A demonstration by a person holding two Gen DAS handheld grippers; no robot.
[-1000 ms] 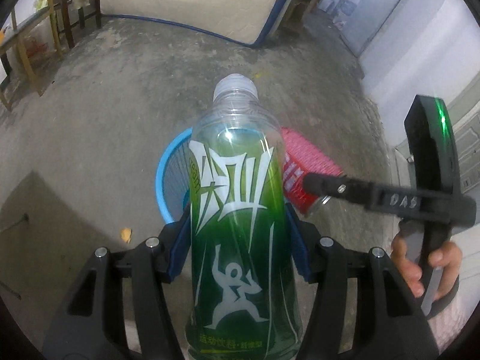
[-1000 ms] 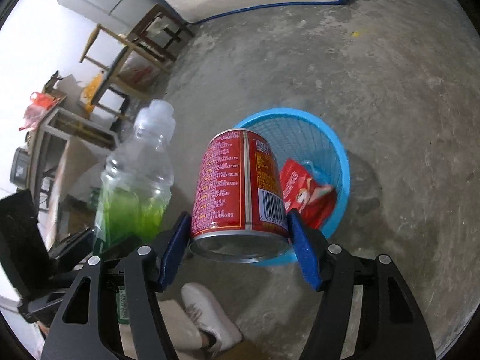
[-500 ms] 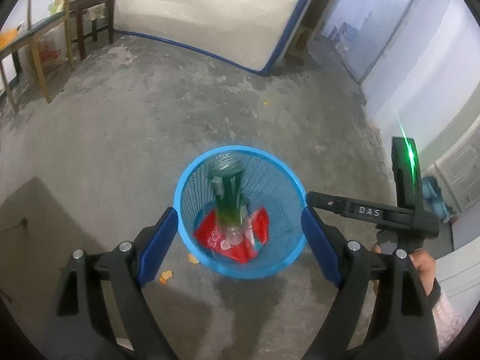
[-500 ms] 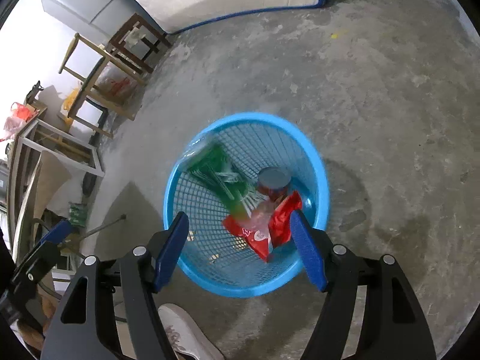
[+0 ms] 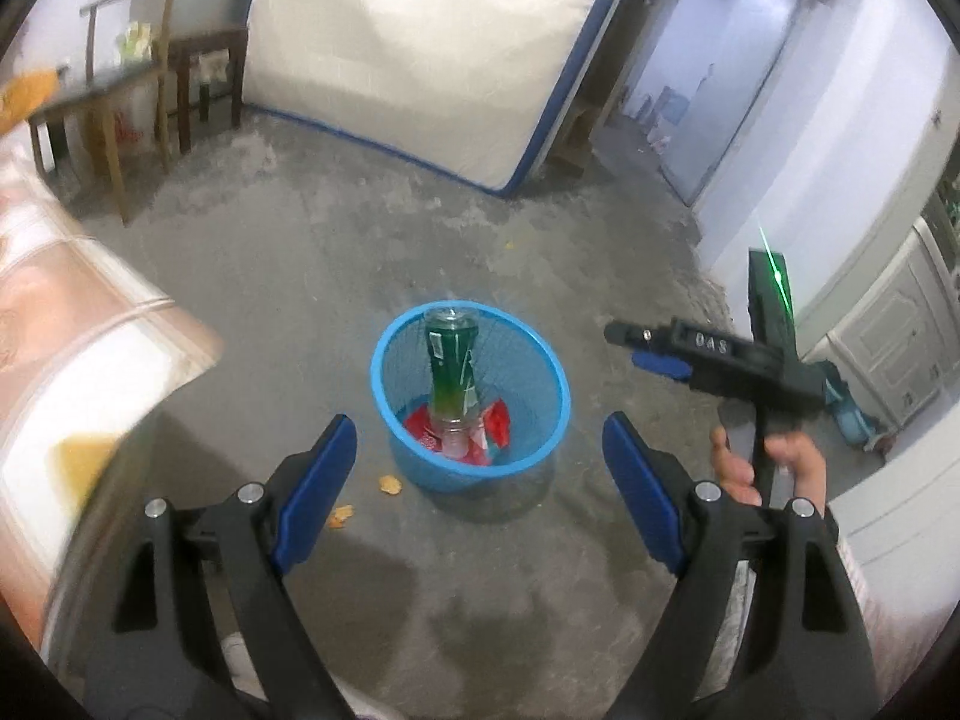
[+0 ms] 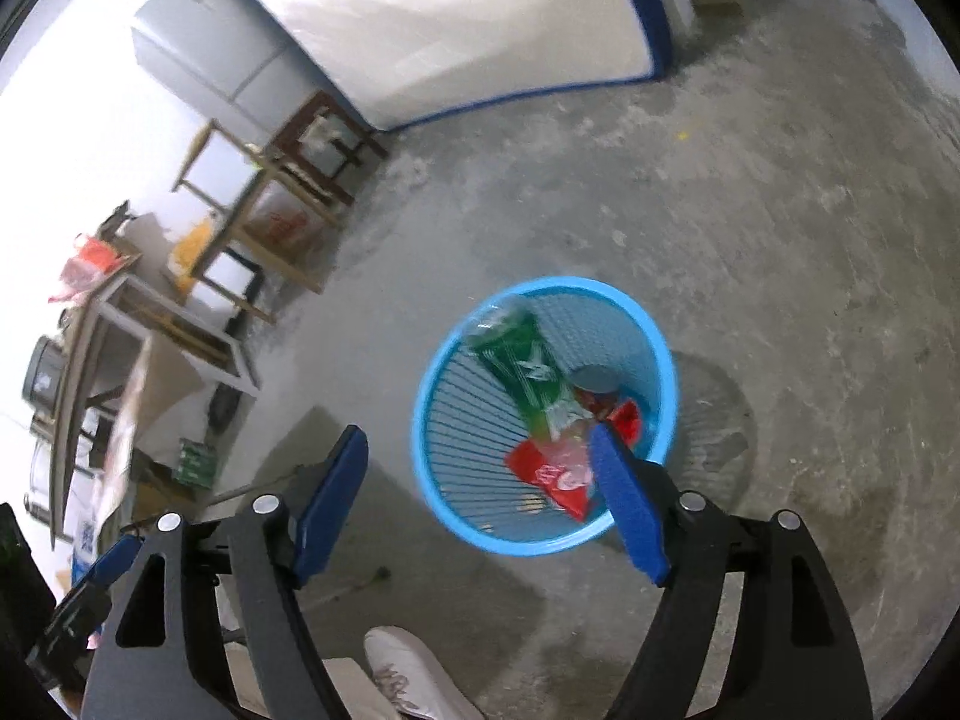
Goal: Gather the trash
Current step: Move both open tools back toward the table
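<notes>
A blue mesh basket stands on the concrete floor. Inside it a green bottle leans cap down on red wrappers. In the right wrist view the basket holds the bottle, a red can and a red wrapper. My left gripper is open and empty, above and in front of the basket. My right gripper is open and empty over the basket's near left side; it also shows in the left wrist view, to the right of the basket.
Small orange scraps lie on the floor by the basket. A mattress leans on the far wall. Wooden chairs stand at the back left, a table edge is at my left, a white cabinet at the right.
One second ago my left gripper held the green bottle and my right held the red can. Both opened, the items dropped into the basket, and both grippers rose away from it.
</notes>
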